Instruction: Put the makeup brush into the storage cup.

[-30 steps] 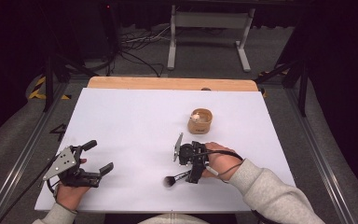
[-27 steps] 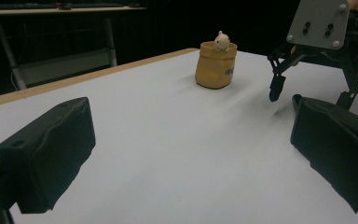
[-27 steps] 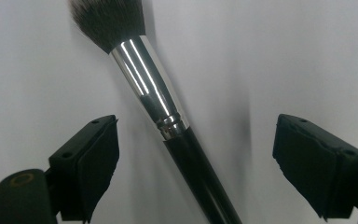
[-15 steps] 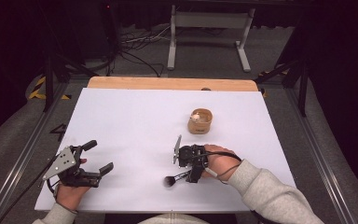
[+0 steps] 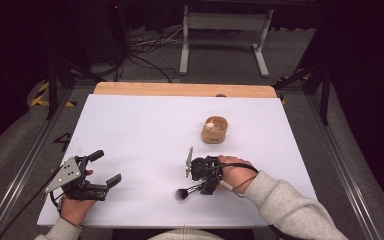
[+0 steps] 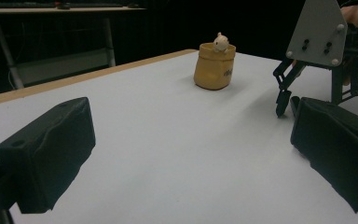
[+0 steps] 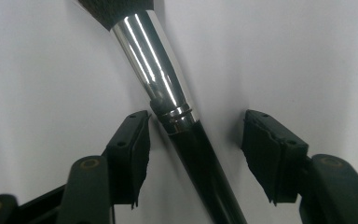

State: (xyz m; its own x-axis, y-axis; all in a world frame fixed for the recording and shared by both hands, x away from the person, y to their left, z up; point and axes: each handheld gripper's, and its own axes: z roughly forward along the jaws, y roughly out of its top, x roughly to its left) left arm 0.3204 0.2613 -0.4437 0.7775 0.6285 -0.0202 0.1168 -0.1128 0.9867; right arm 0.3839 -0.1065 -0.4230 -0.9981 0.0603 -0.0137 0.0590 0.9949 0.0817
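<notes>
A makeup brush (image 5: pixel 183 193) with a black head, chrome ferrule (image 7: pixel 156 60) and black handle lies on the white table top, near the front middle. My right gripper (image 5: pixel 203 185) is lowered over its handle. In the right gripper view (image 7: pixel 196 123) the jaws stand open on either side of the handle. The left jaw is close against the ferrule's end and a gap shows on the right. My left gripper (image 5: pixel 105 167) rests wide open at the front left with nothing between its jaws (image 6: pixel 186 154).
A small tan pouch (image 5: pixel 215 131) (image 6: pixel 214 70) with a pale little figure (image 6: pixel 221 43) peeking from its top stands right of the table's middle. A wooden strip (image 5: pixel 180 89) runs along the white sheet's far edge. A metal stand and cables lie on the floor beyond.
My right gripper has shifted slightly left and toward the front edge, over the brush handle. The brush, the pouch and the left gripper have stayed put.
</notes>
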